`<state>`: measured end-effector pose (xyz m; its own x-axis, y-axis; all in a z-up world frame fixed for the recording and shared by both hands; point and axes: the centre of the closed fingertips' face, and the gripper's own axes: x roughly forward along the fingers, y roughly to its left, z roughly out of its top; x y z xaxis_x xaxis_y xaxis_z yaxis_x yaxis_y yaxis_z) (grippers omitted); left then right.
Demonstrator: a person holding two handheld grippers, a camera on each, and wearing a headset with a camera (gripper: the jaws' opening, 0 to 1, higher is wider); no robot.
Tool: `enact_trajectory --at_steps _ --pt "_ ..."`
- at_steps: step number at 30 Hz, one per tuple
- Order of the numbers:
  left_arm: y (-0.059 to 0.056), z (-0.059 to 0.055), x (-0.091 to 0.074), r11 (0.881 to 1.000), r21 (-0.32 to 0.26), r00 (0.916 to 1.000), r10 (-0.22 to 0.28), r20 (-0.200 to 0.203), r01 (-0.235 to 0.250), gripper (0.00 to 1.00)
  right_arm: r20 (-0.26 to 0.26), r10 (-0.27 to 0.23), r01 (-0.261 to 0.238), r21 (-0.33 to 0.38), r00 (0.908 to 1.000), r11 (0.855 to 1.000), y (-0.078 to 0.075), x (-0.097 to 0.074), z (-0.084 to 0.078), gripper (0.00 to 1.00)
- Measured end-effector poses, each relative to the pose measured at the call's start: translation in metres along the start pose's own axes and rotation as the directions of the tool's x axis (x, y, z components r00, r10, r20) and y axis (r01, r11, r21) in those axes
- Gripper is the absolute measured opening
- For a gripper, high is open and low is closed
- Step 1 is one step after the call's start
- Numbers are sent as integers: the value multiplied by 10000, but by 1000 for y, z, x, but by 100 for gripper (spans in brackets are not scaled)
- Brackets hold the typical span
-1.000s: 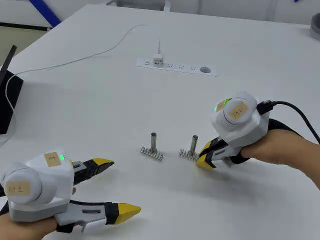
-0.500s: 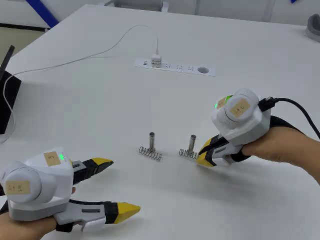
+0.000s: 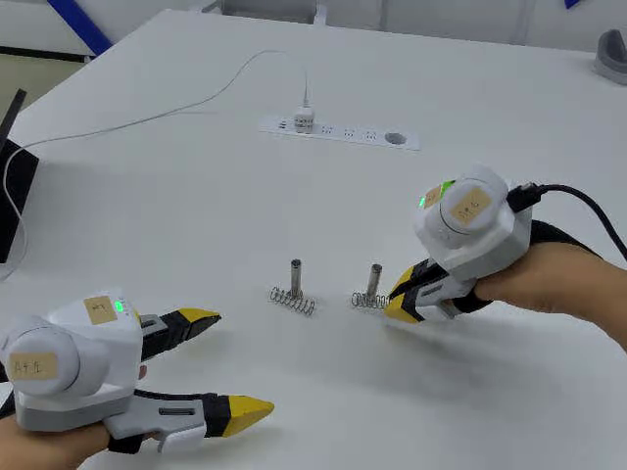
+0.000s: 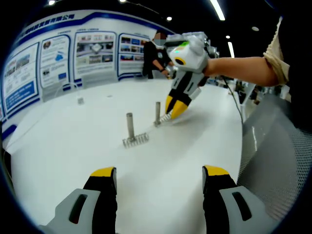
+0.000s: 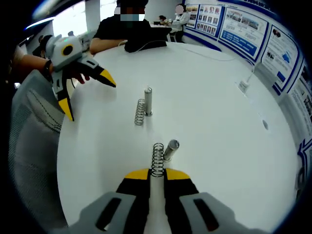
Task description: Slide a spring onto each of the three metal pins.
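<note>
Two short metal pins stand upright mid-table, the left pin and the right pin. A spring lies flat at the left pin's base. A second spring lies beside the right pin, and my right gripper is shut on its near end. In the right gripper view that spring sticks out from between the yellow tips of my right gripper. My left gripper rests at the near left, open and holding nothing, well short of the left pin and its spring.
A white power strip with a plugged cable lies at the far middle of the white table. A dark object sits at the left edge. The right gripper's black cord trails off right. People sit beyond the table.
The head camera has drifted a little. Both grippers, the pins and the springs hold their places.
</note>
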<state>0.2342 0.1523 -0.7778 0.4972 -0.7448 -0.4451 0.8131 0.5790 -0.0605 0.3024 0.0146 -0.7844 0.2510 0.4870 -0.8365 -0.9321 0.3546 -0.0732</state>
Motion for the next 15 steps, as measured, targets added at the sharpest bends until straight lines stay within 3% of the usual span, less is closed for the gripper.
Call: enact_trajectory --at_steps 15 --pt "-1 1 0 10000 20 10000 -23 5 23 72 -126 -44 42 -186 9999 9998 0 -7 2 12"
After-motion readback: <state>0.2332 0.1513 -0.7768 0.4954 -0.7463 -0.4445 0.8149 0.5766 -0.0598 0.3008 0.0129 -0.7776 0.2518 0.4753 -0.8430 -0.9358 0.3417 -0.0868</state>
